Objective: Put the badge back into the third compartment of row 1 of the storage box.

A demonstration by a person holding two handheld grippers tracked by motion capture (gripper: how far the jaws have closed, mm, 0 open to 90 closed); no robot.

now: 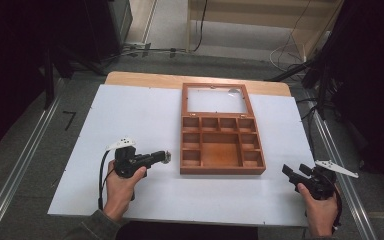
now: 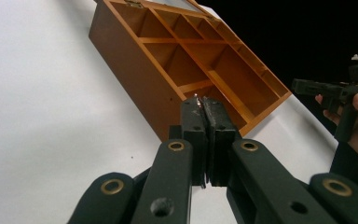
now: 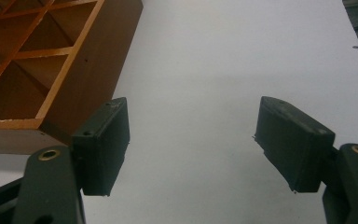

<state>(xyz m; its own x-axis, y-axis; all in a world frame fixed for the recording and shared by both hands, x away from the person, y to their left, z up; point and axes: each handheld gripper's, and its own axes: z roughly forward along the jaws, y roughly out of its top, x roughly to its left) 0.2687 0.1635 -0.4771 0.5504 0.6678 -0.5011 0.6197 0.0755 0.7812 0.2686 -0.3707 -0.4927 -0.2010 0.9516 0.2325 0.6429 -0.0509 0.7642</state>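
Wooden compartment box (image 1: pixel 222 150) lies open, long axis running away from the person.

One wooden box (image 1: pixel 222 150) lies open just beside the left gripper (image 1: pixel 166 157), with one glass-paned lid (image 1: pixel 215 99) and eleven compartments: ten small, one large. Two grippers, the right gripper (image 1: pixel 286 171) included, sit over one white sheet (image 1: pixel 130 120).

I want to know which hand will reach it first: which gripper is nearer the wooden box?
Left. The left gripper, jaws shut, points at the wooden box from just off its near left corner. The right gripper, jaws open, sits farther off, beyond the near right corner.
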